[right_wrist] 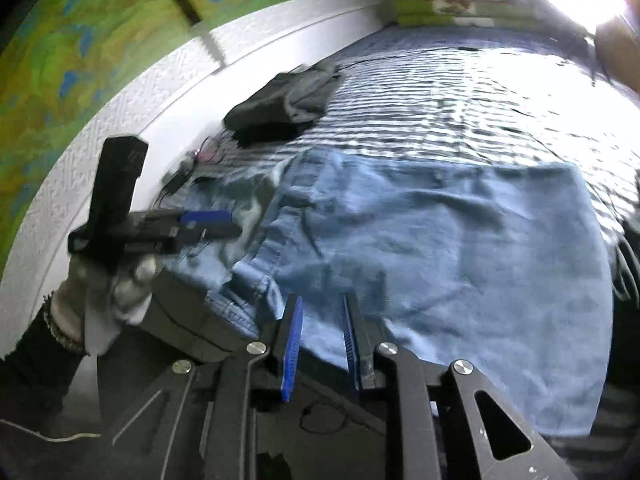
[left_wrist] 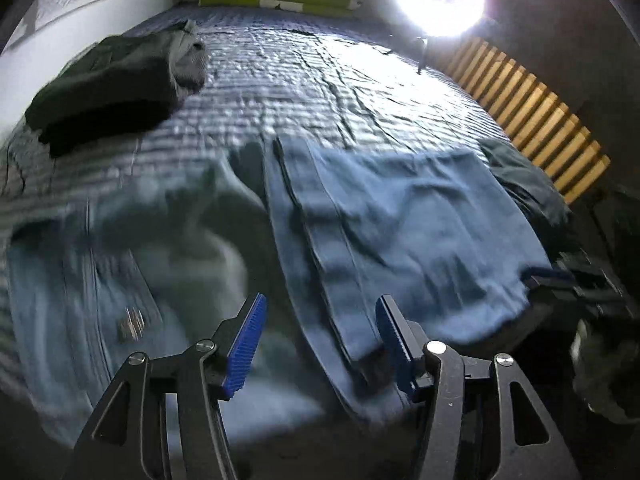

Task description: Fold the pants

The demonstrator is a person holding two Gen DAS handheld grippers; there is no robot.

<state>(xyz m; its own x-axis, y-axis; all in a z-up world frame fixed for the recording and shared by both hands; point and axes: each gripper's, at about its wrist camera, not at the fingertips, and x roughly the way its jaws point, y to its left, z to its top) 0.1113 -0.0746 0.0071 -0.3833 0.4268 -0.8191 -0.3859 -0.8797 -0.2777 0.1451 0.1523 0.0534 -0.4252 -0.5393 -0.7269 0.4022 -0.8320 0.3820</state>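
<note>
Inspecting the bed (left_wrist: 320, 92), we find the light-blue pants (left_wrist: 400, 220) spread across its near edge, the legs apparently laid one over the other, though motion blur limits certainty. Our left gripper (left_wrist: 320, 344) hangs above the fabric near its inner seam, jaws wide apart and holding nothing. Our right gripper (right_wrist: 322, 344) sits at the near edge beside the waistband, jaws parted with no cloth seen between them. A dark folded garment (left_wrist: 108, 88) lies by the bed's far left edge, well apart. We judge the fold to be mid-course, between grasps. The next move calls for both grippers to close on matching edges and carry them over evenly.
</note>
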